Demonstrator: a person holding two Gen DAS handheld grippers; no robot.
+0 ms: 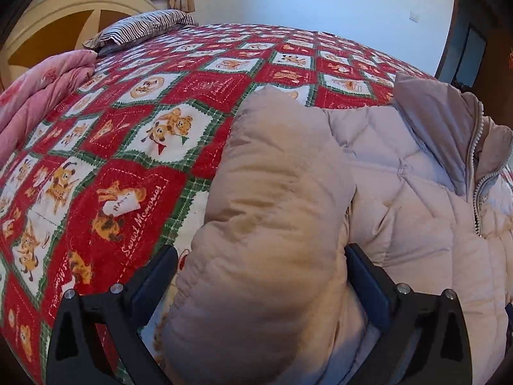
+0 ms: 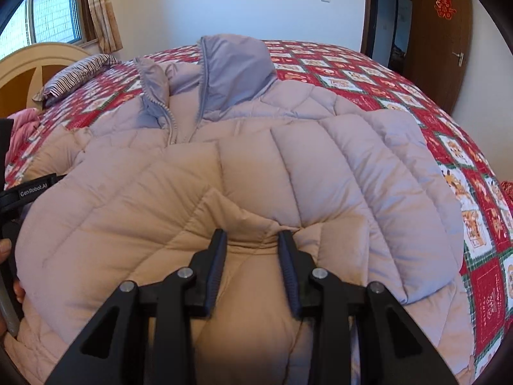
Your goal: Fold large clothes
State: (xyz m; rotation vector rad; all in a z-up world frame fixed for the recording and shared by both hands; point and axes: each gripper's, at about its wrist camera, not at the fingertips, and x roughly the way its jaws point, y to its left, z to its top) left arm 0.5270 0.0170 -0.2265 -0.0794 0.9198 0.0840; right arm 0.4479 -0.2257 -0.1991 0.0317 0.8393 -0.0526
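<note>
Left wrist view: left claw (image 1: pixel 261 276), jaws wide, straddles the puffer jacket's (image 1: pixel 416 192) sleeve (image 1: pixel 275 192) on the bed (image 1: pixel 128 128); right claw (image 2: pixel 251 240) apparently pinches a front panel fold. Next: fold sleeve inward.

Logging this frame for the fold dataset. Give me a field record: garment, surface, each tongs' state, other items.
garment: puffer jacket, pale pink-beige, spread on the bed, zipper partly open at the collar
surface: red patchwork quilt
left tongs: fingers wide, straddling the sleeve; grip cannot be confirmed
right tongs: pinching a fold of jacket fabric
other: striped pillow, pink blanket, headboard
</note>
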